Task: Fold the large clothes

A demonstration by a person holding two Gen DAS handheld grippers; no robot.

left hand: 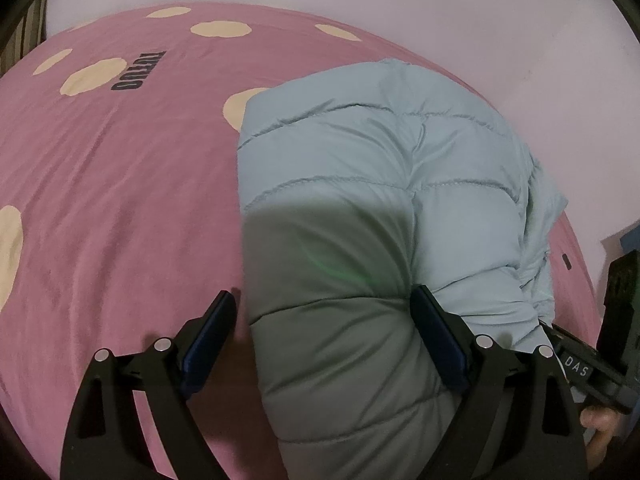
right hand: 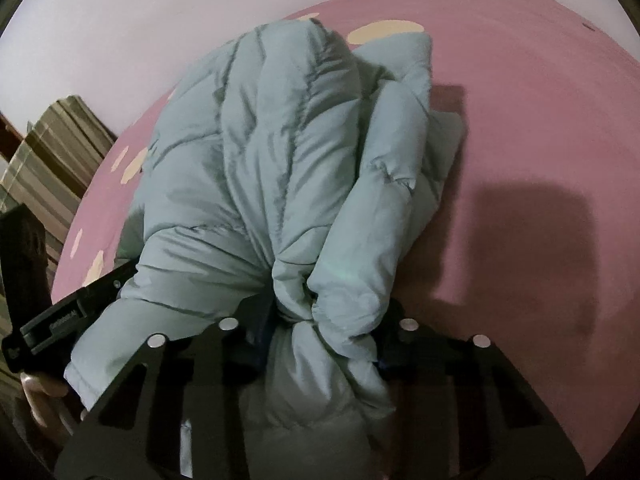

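A light blue puffer jacket [left hand: 360, 168] lies bunched on a pink bed cover [left hand: 120, 200]. My left gripper [left hand: 324, 300] is open, its blue-padded fingers [left hand: 212, 332] standing either side of the jacket's near edge without pinching it. In the right wrist view the jacket [right hand: 272, 168] rises in a gathered bundle. My right gripper [right hand: 316, 328] is shut on a bunched fold of the jacket, its fingertips hidden by the fabric. The left gripper's body [right hand: 60, 320] shows at the left of that view.
The pink cover [right hand: 520, 120] has cream spots [left hand: 94, 76] and dark lettering [left hand: 138, 70]. A pale wall [left hand: 440, 0] stands behind the bed. A striped surface [right hand: 52, 152] lies beyond the bed's edge. The right gripper's body [left hand: 592, 372] sits at the jacket's right side.
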